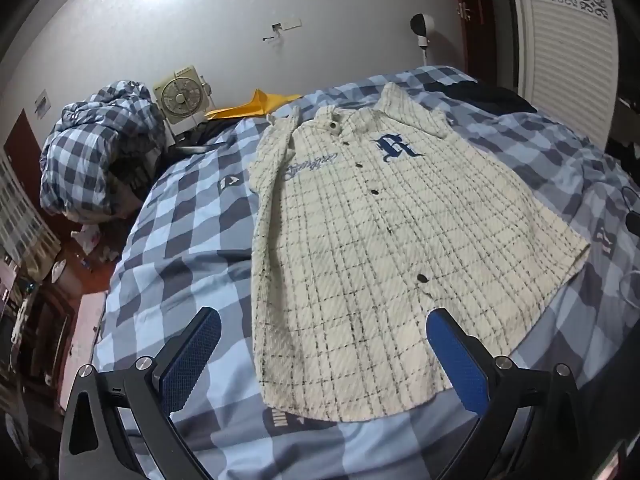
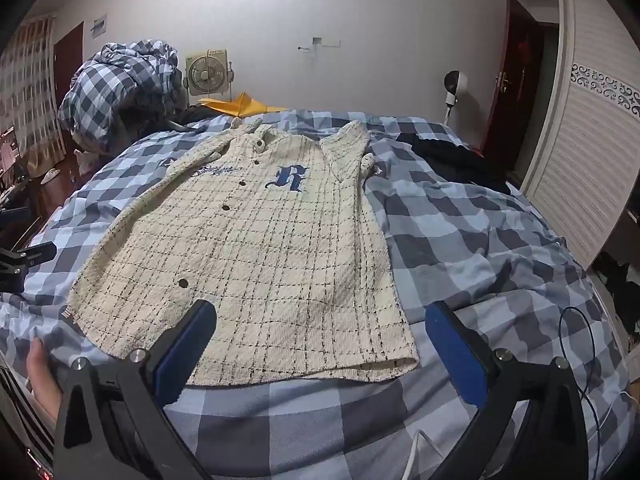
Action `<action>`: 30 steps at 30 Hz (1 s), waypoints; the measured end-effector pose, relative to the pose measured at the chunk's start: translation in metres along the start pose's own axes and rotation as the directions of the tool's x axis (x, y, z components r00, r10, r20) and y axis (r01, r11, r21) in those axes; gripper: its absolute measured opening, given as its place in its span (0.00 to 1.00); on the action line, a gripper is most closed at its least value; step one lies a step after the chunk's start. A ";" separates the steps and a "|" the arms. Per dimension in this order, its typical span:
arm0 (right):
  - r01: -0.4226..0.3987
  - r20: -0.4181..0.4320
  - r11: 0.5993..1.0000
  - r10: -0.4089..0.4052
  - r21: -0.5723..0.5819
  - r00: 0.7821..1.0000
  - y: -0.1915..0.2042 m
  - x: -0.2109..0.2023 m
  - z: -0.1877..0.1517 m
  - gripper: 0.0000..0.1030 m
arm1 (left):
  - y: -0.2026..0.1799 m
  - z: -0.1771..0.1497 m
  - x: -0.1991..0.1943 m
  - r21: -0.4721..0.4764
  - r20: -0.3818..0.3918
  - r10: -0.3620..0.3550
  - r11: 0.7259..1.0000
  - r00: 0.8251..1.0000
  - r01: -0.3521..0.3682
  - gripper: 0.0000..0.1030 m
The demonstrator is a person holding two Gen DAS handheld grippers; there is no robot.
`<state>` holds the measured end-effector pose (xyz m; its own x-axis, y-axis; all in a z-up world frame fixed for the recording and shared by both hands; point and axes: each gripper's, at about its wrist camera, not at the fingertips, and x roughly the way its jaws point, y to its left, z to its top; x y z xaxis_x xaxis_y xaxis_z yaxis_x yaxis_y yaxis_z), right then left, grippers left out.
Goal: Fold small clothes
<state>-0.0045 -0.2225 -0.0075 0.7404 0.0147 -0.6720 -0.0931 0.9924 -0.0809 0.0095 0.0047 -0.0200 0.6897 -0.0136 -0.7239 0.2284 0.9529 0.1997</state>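
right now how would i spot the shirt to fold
Look at the bed with the blue checked cover. Spread flat across its middle lies a cream windowpane-check shirt. Its dark buttons and blue gothic R on the chest mark it out.

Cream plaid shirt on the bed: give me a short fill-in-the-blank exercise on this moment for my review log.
1. The cream plaid shirt lies spread flat on a bedspread with a blue-and-grey ____ pattern.
2. The large blue letter stitched on the shirt's chest is ____.
3. The left gripper and the right gripper both have their jaws ____, holding nothing.
4. The small fan stands against the ____.

Missing words: checked; R; open; wall
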 end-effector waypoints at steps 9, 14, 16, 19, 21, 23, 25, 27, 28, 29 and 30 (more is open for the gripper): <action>-0.006 -0.005 1.000 0.006 0.004 1.000 -0.002 0.008 -0.007 0.99 | -0.002 0.001 0.001 -0.002 -0.022 -0.013 1.000 1.000 0.013 1.00; -0.004 -0.010 1.000 0.004 0.002 1.000 -0.002 0.009 -0.008 0.99 | -0.002 0.000 0.004 -0.011 -0.041 -0.028 1.000 0.999 0.028 1.00; -0.003 -0.010 1.000 0.003 0.002 1.000 -0.003 0.008 -0.008 0.99 | -0.003 -0.001 0.004 -0.010 -0.048 -0.027 1.000 0.998 0.027 1.00; -0.005 -0.011 1.000 0.005 0.003 1.000 -0.004 0.009 -0.008 0.99 | -0.003 -0.002 0.004 -0.010 -0.049 -0.028 1.000 0.998 0.028 1.00; -0.005 -0.011 1.000 0.005 0.003 1.000 -0.003 0.009 -0.008 0.99 | -0.004 -0.002 0.004 -0.010 -0.051 -0.027 1.000 0.998 0.027 1.00; -0.005 -0.011 1.000 0.005 0.003 1.000 -0.003 0.009 -0.008 0.99 | -0.004 -0.002 0.005 -0.010 -0.053 -0.027 1.000 0.998 0.027 1.00; -0.005 -0.012 1.000 0.005 0.002 1.000 -0.003 0.009 -0.008 0.99 | -0.004 -0.002 0.005 -0.010 -0.054 -0.027 1.000 0.998 0.026 1.00; -0.005 -0.011 1.000 0.005 0.002 1.000 -0.003 0.009 -0.007 0.99 | -0.004 -0.003 0.006 -0.010 -0.058 -0.029 1.000 0.998 0.028 1.00; -0.005 -0.012 1.000 0.005 0.002 1.000 -0.003 0.009 -0.008 0.99 | -0.004 -0.003 0.006 -0.010 -0.060 -0.028 1.000 0.998 0.028 1.00; -0.005 -0.012 1.000 0.005 0.003 1.000 -0.003 0.009 -0.008 0.99 | -0.004 -0.003 0.007 -0.010 -0.062 -0.027 1.000 0.998 0.027 1.00; -0.005 -0.012 1.000 0.005 0.003 1.000 -0.003 0.009 -0.008 0.99 | -0.004 -0.003 0.007 -0.010 -0.064 -0.026 1.000 0.998 0.026 1.00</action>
<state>-0.0029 -0.2262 -0.0189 0.7319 0.0182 -0.6812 -0.0947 0.9927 -0.0752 0.0112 0.0018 -0.0282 0.6382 -0.0193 -0.7696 0.2388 0.9553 0.1741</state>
